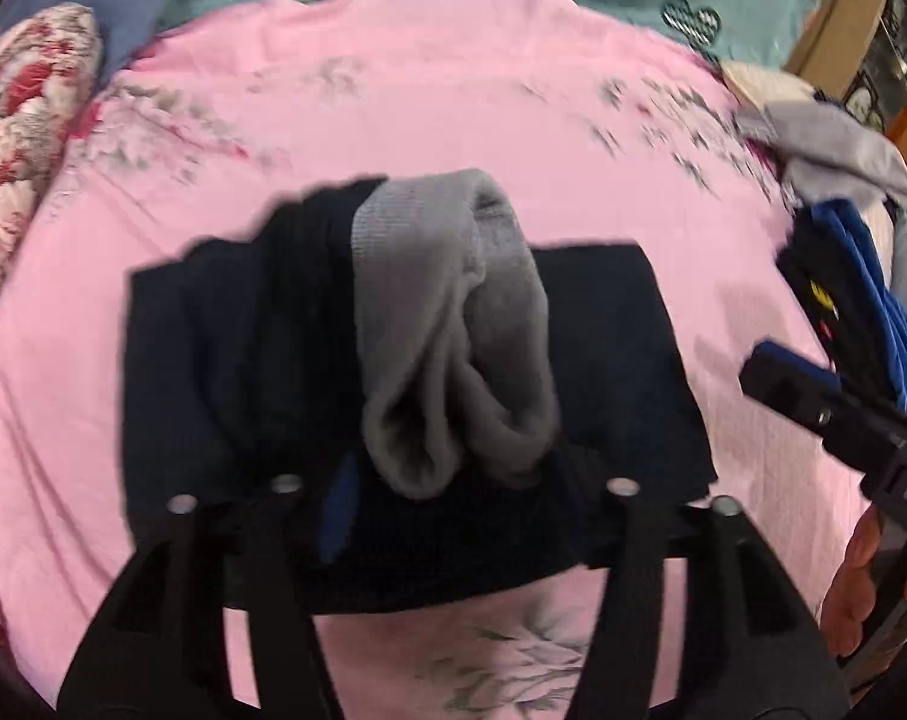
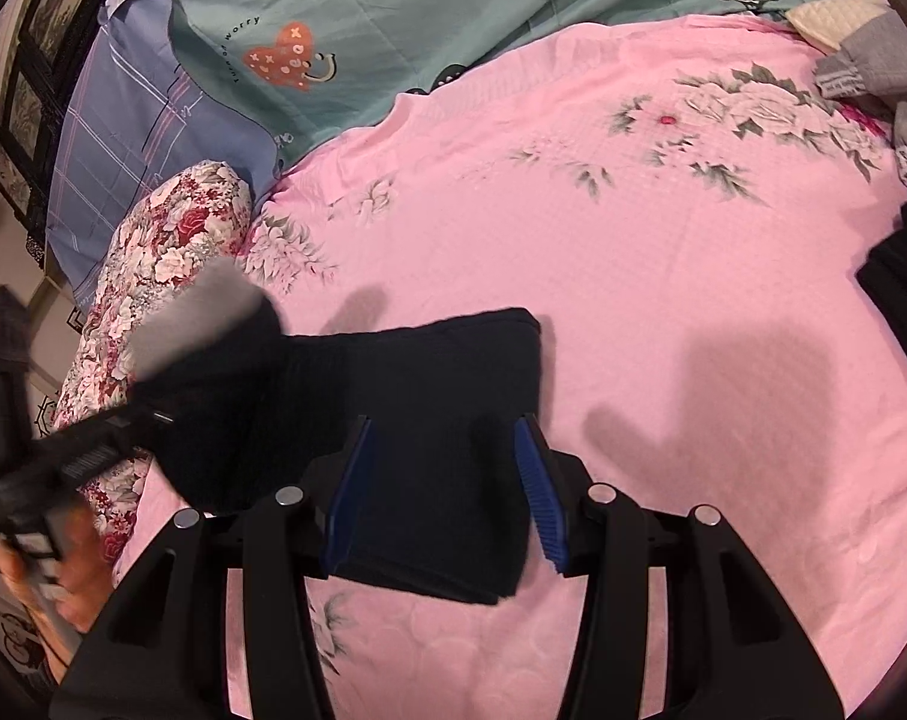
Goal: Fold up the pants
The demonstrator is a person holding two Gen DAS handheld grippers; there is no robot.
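The dark navy pants (image 2: 441, 420) lie partly folded on the pink floral bedspread (image 2: 633, 228). In the left wrist view my left gripper (image 1: 453, 504) is shut on the pants' end with the grey ribbed cuffs (image 1: 453, 330) and holds it lifted over the folded dark part (image 1: 627, 348). Its fingertips are hidden under the cloth. In the right wrist view my right gripper (image 2: 447, 492) is open, its blue pads (image 2: 540, 492) spread just above the folded pants. The left gripper (image 2: 63, 462) shows there at the left with the raised cuff end (image 2: 201, 318).
A red floral pillow (image 2: 171, 240) and a blue checked pillow (image 2: 129, 138) lie at the left. A teal quilt (image 2: 453, 6) lies at the back. A pile of grey, blue and black clothes (image 1: 855, 228) lies at the bed's right edge.
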